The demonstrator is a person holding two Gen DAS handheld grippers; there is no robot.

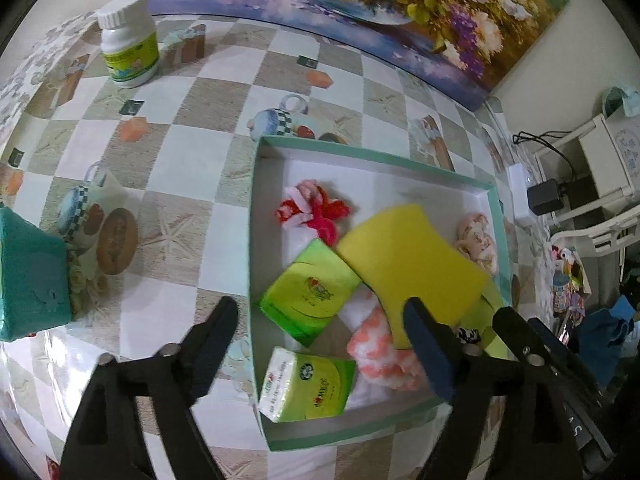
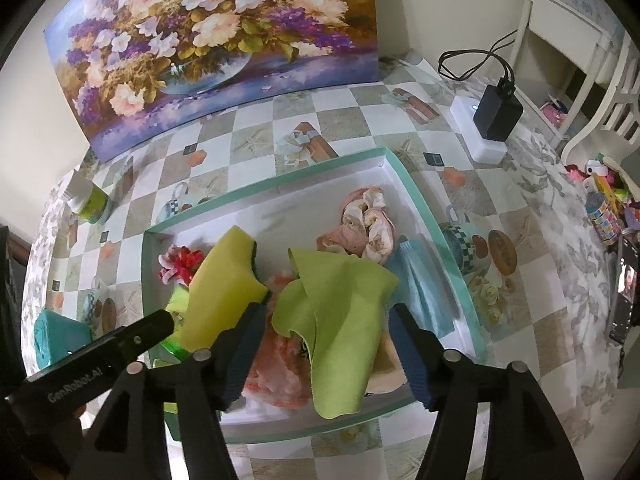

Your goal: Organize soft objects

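Both tools stand wide over the teal box point(image 2: 420, 200): left tool point(image 1: 320, 332) by the yellow sponge point(image 1: 408, 268), right tool point(image 2: 326, 340) astride the green cloth point(image 2: 340, 320).

Both grippers point steeply down. The left gripper point(image 1: 320, 312) has its jaws spread wide, nothing pressed between the pads. The right gripper point(image 2: 326, 316) stands close beside it, jaws apart and gripping nothing.
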